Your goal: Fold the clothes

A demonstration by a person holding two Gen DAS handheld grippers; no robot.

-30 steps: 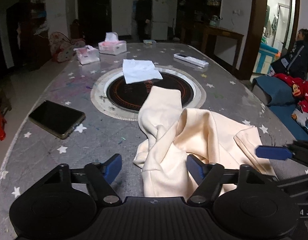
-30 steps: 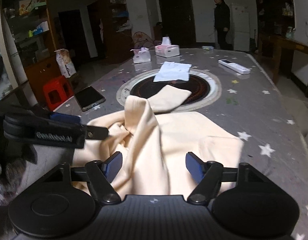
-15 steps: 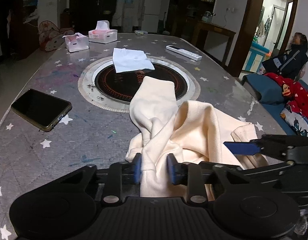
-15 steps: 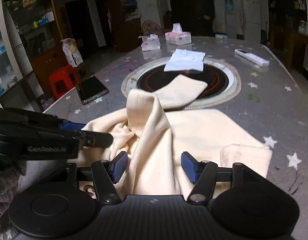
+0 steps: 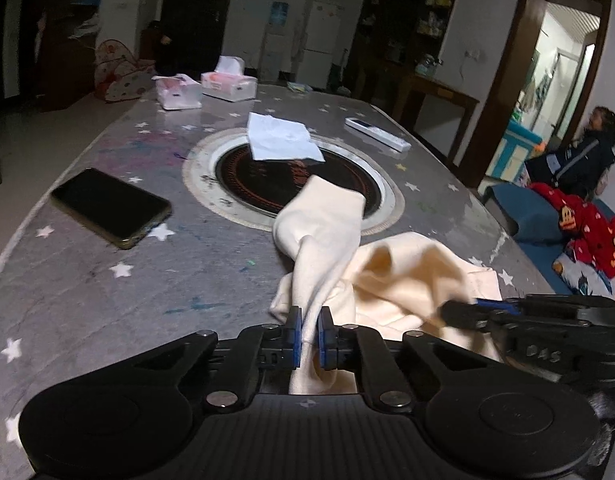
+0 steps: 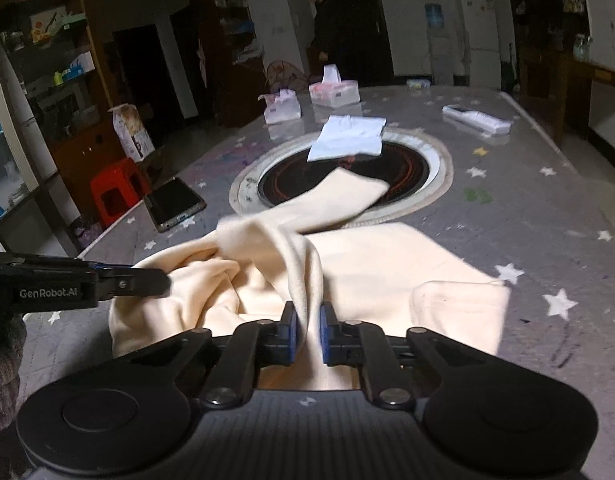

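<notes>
Cream knit, soft and limp: the garment (image 5: 387, 280) lies bunched on the near part of the grey star-print table (image 5: 107, 288), one sleeve (image 5: 323, 216) trailing away onto the dark round hotplate inset (image 5: 267, 176).

Left to right, from the left wrist view: a black phone (image 5: 107, 206) lies well apart on the left. A white folded cloth (image 5: 279, 138) sits on the far rim of the inset. Two tissue boxes stand at the far end, and a white remote (image 5: 377, 133) lies far right.

Left gripper (image 5: 309, 336): jaws clenched on a gathered ridge of the garment at the sleeve's root, with cloth rising in a twisted rope between the blue pads.

Right gripper (image 6: 307, 334): also clamped, pinching a raised fold of the same garment nearer the body panel. The right half of the cloth lies flat on the table.

Handling, as judged: light, floppy and not fragile. It will drape and sag from any pinch, and the layers may slide over each other. The present holds bunch the fabric. Cleaner purchase would be at seams, such as the shoulder or hem corners, so that edges hang straight. The trailing sleeve could drag across the inset.
</notes>
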